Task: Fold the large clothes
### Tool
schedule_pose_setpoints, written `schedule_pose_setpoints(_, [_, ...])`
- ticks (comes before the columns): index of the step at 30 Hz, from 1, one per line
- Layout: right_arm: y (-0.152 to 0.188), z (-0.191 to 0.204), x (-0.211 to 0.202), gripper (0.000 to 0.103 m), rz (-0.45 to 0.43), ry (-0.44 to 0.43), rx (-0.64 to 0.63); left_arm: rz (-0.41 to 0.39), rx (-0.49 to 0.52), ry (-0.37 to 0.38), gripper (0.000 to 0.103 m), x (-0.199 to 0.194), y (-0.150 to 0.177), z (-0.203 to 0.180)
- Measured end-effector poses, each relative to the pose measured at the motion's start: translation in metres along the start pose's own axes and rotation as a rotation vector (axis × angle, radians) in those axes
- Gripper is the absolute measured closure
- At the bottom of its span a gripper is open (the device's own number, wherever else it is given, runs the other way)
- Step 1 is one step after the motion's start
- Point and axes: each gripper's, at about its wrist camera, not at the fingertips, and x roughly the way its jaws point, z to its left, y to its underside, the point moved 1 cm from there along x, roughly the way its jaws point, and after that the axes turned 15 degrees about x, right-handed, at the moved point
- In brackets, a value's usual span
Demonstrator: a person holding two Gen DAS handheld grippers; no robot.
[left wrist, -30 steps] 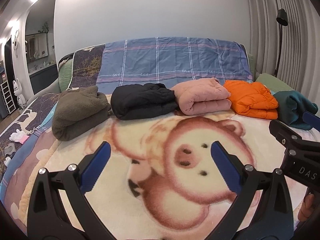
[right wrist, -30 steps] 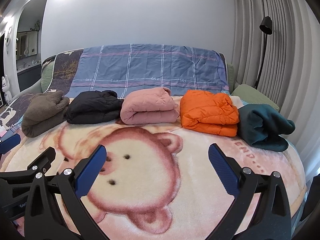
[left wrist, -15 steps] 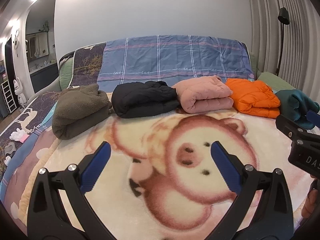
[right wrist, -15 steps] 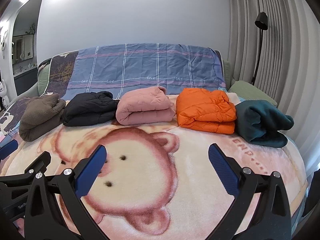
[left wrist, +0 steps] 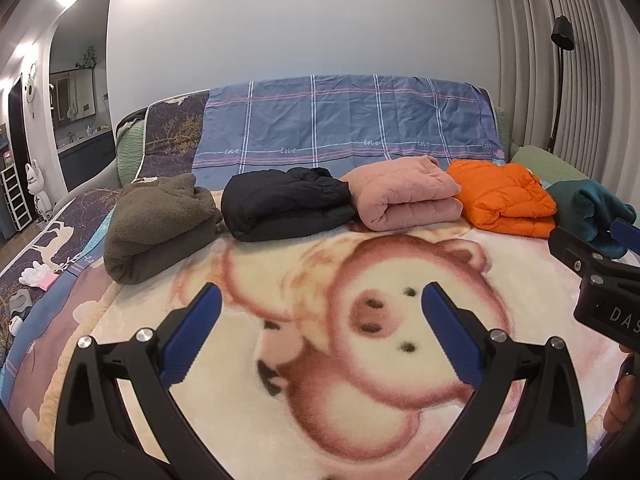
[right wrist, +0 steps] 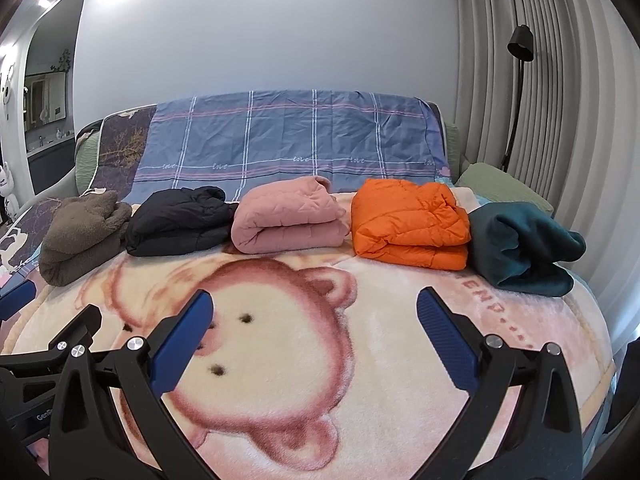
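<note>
Several folded garments lie in a row across the far side of the bed: a brown fleece (left wrist: pixel 156 228) (right wrist: pixel 80 236), a black jacket (left wrist: pixel 284 204) (right wrist: pixel 180 222), a pink quilted jacket (left wrist: pixel 404 196) (right wrist: pixel 288 216), an orange puffer jacket (left wrist: pixel 504 202) (right wrist: pixel 408 224) and a teal sweater (left wrist: pixel 592 208) (right wrist: pixel 520 248). My left gripper (left wrist: pixel 320 300) is open and empty above the bear-print blanket (left wrist: pixel 360 360). My right gripper (right wrist: pixel 314 308) is open and empty above the same blanket (right wrist: pixel 320 360), and it also shows at the right edge of the left wrist view (left wrist: pixel 600 276).
A blue plaid sheet (left wrist: pixel 344 124) covers the headboard. A floor lamp (right wrist: pixel 518 80) and grey curtains (right wrist: pixel 560 80) stand to the right. A green pillow (right wrist: pixel 500 184) lies behind the teal sweater. White gloves (left wrist: pixel 34 278) lie at the bed's left edge.
Both grippers have drawn back and drifted slightly, so the row of clothes sits a little farther off. Both stay open and empty.
</note>
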Motion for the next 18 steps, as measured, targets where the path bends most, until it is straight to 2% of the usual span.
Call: schedule_pose_setpoints(18, [0.0001,0.0004,-0.0004,0.001,0.004,0.002,0.003,0.022,0.016,0.002,0.002,-0.0003,0.0031,-0.0028])
